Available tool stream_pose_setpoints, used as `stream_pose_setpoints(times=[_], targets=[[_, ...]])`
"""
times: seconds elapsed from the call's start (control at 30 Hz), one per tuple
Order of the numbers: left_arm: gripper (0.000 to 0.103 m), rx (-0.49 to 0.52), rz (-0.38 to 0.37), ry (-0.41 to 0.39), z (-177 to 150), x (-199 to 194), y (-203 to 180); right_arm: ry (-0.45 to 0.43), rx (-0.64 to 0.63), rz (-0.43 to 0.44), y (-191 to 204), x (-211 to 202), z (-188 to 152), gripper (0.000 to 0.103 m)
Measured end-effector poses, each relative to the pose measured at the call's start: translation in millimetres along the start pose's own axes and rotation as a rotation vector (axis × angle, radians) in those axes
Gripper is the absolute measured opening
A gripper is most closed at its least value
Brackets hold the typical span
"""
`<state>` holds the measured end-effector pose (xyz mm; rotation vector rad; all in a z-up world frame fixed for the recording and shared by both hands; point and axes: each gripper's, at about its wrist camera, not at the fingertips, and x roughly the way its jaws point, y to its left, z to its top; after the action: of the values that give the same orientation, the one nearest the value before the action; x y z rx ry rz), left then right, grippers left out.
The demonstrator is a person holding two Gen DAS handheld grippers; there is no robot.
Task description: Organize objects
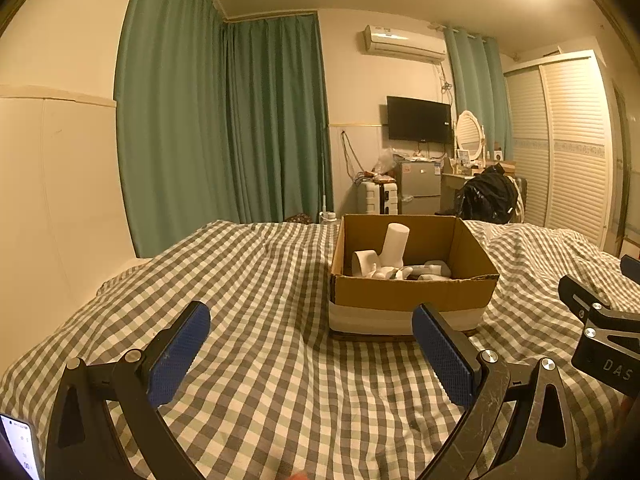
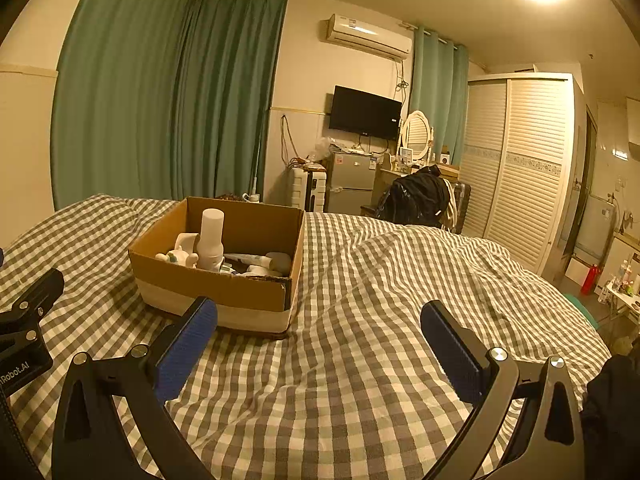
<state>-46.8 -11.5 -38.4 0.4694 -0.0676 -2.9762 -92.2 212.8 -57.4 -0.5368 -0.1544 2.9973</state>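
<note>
An open cardboard box (image 1: 412, 292) sits on a bed with a grey-and-white checked cover (image 1: 260, 280); it also shows in the right wrist view (image 2: 224, 284). Inside are a tall white bottle (image 1: 395, 245) (image 2: 211, 234), a white cup (image 1: 365, 261), a tube (image 2: 248, 258) and other small white items. My left gripper (image 1: 312, 350) is open and empty, a little short of the box and to its left. My right gripper (image 2: 320, 346) is open and empty, short of the box and to its right. Each gripper's edge shows in the other's view.
Green curtains (image 1: 224, 120) hang behind the bed. Beyond the foot stand a small fridge (image 1: 420, 186), a wall TV (image 1: 418, 119), a chair with black clothes (image 1: 488, 196) and a louvred wardrobe (image 1: 568, 140). A phone screen (image 1: 20, 446) sits at lower left.
</note>
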Motion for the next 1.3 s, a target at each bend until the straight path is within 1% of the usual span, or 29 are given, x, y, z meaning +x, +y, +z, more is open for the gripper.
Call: stream_pose_setpoints(times=[1.3], targets=[[0.103, 0.005, 0.011, 0.002, -1.0, -1.9, -0.7, 0.008, 0.001, 0.000, -2.1, 0.0, -2.3, 0.102]])
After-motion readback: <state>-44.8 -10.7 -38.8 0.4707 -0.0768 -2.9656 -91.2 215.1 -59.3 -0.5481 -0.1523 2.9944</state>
